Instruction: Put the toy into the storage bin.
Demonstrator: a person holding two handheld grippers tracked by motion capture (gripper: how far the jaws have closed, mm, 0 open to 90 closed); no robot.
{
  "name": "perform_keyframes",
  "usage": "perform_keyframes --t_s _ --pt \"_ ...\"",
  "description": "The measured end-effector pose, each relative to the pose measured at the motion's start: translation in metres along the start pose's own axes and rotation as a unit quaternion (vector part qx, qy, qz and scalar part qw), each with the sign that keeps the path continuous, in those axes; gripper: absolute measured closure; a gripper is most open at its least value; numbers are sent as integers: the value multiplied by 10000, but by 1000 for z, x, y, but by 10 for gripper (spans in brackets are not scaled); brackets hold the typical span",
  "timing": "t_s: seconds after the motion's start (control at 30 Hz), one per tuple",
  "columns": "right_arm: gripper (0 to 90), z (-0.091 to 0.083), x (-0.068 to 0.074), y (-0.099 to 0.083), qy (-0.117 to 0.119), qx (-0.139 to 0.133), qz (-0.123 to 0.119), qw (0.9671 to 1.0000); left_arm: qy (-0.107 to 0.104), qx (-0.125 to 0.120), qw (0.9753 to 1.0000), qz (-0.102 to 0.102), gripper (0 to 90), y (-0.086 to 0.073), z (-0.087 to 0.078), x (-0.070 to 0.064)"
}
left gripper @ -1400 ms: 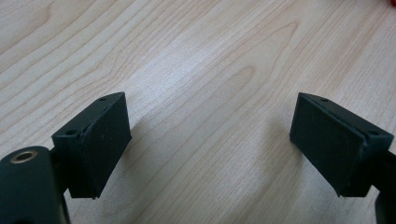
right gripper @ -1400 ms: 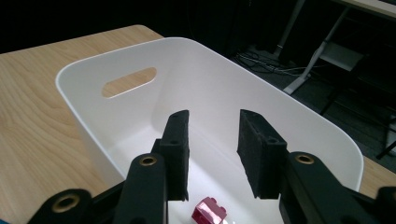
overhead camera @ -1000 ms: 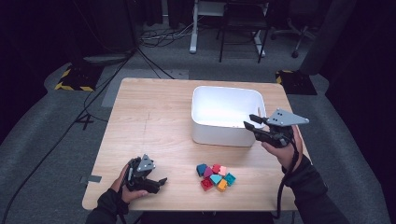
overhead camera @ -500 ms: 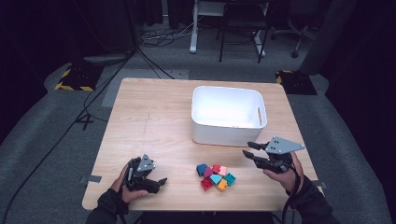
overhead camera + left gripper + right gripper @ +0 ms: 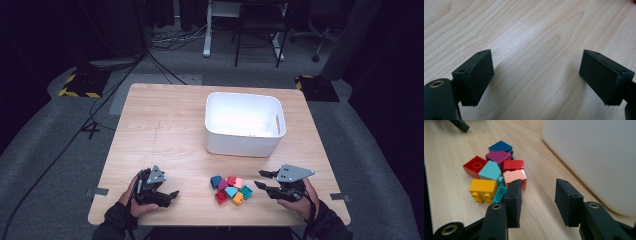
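**Blocks still waiting beside the bin**

The right gripper (image 5: 264, 181), jaws spread and empty, points at the toy bricks (image 5: 230, 188) clustered near the white bin (image 5: 244, 146). The left gripper (image 5: 170, 196) rests open. Sorting looks barely begun.

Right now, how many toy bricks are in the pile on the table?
7, in one cluster: blue, purple, two red, light teal, pink and yellow. A teal one peeks from behind the right gripper, so perhaps 8.
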State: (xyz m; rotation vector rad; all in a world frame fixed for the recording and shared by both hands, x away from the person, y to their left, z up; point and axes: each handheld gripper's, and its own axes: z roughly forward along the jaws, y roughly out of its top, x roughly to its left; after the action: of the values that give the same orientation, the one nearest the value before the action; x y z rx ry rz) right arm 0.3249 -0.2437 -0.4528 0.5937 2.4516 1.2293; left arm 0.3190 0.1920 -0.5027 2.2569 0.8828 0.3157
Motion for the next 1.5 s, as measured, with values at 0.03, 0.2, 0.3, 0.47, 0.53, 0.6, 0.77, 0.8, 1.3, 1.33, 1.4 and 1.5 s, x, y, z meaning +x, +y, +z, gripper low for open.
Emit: perform_keyframes --t_s 0.03,0.2,0.3,0.47,0.53,0.6,0.77,0.8,1.3,1.33,1.4,1.5 --pt "566 0 1 -2 63 8 -9 10000 1 -1 10000 1 127 0 0 0" --pt "524 6 8 -11 261 1 36 9997 1 -4 10000 -27 127 0 0 0" --pt "509 11 13 -16 374 100 44 9992 -6 -2 10000 -24 127 0 0 0" --pt "472 19 21 -22 500 199 28 9985 -6 -2 10000 -25 127 0 0 0" --pt "462 21 23 -23 494 260 31 9984 -6 -3 10000 -26 127 0 0 0" --pt "450 23 24 -24 523 299 7 9982 -6 -3 10000 -25 127 0 0 0" --pt "422 29 26 -26 483 371 1 9981 -7 -2 10000 -27 127 0 0 0" --pt "415 31 24 -27 486 383 -91 9980 -5 -2 10000 -24 127 0 0 0" --pt "587 39 25 -29 310 422 97 9986 -6 -2 10000 -25 127 0 0 0" --pt "588 39 26 -29 325 418 150 9985 -5 -3 10000 -26 127 0 0 0" --pt "590 38 23 -30 256 440 -27 9987 -6 -2 10000 -27 127 0 0 0" --pt "591 37 24 -30 248 448 139 9986 -6 -3 10000 -25 127 0 0 0"
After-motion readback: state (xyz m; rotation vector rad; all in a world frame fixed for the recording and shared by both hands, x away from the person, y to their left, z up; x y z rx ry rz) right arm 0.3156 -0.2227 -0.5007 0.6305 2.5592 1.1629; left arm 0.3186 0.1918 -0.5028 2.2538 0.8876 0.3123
